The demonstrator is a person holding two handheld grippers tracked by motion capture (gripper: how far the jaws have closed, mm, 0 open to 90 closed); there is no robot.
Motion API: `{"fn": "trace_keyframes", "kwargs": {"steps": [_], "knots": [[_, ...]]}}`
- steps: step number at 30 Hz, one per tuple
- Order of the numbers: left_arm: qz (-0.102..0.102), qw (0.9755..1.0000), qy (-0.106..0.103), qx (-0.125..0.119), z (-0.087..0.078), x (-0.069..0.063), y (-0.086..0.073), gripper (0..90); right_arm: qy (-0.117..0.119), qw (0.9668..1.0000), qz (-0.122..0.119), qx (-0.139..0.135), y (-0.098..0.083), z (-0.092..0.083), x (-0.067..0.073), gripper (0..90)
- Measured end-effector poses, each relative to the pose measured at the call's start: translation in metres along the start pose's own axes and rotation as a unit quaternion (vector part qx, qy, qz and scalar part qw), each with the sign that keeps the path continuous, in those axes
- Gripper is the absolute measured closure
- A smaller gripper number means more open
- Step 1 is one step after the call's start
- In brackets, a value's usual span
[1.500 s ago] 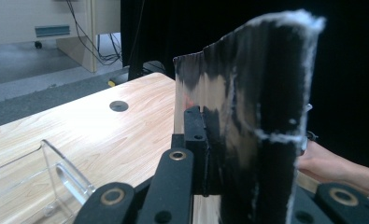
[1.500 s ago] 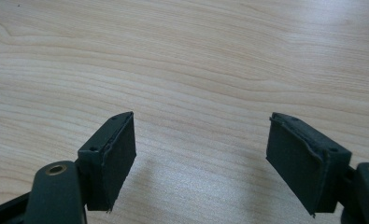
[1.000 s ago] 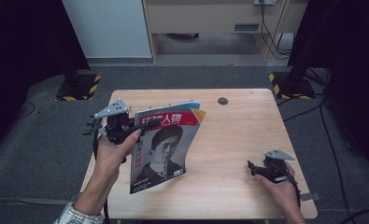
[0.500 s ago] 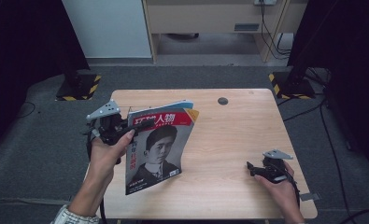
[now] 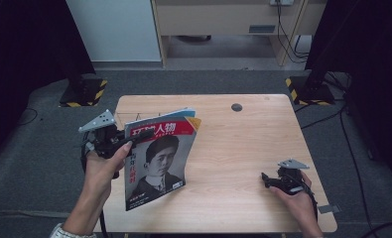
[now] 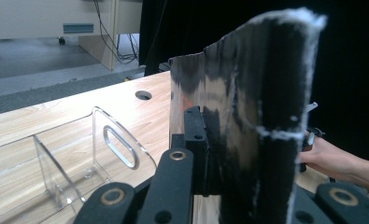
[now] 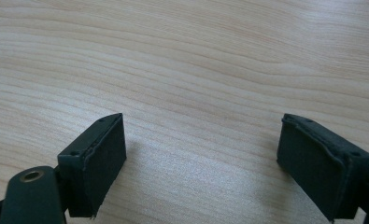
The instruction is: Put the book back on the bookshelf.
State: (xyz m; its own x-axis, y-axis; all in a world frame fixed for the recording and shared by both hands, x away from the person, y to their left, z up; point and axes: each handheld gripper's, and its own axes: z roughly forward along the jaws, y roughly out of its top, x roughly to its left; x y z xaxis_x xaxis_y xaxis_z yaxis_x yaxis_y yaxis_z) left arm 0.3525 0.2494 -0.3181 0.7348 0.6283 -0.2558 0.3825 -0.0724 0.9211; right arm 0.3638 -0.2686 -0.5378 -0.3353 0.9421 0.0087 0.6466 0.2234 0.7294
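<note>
Left gripper (image 5: 115, 140), raised in the left hand (image 5: 101, 166), seems clamped tight; right gripper (image 5: 267, 179) rests low, jaws spread wide.

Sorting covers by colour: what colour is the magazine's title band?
Red, on the magazine; clearest in the high view.

This looks like a lab or recording studio set up for filming. A small wooden table (image 5: 243, 148) stands alone on grey carpet (image 5: 44, 188), with black curtains (image 5: 30, 44) hung at both sides. Stand feet marked with yellow-and-black hazard tape (image 5: 84, 94) sit at the table's far corners. Behind are a white cabinet (image 5: 114, 29), a pale wooden bench (image 5: 223, 20) and loose cables (image 5: 288, 29) along the floor.
</note>
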Motion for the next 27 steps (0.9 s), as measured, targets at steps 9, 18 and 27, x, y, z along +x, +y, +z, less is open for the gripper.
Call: {"fn": "trace_keyframes", "kwargs": {"steps": [9,18,27], "knots": [[-0.006,0.9999,0.011,-0.007,-0.016,0.007,-0.005,86.6,0.001,1.0,0.0,0.0,0.0,0.0,0.0,15.7],[-0.01,0.9996,0.02,-0.015,-0.03,0.011,-0.007,86.6,0.001,1.0,-0.001,-0.001,0.0,0.0,0.0,15.7],[-0.016,0.9991,0.033,-0.021,-0.043,0.019,-0.01,86.6,0.001,1.0,0.0,0.0,0.0,0.0,0.001,15.7]]}}
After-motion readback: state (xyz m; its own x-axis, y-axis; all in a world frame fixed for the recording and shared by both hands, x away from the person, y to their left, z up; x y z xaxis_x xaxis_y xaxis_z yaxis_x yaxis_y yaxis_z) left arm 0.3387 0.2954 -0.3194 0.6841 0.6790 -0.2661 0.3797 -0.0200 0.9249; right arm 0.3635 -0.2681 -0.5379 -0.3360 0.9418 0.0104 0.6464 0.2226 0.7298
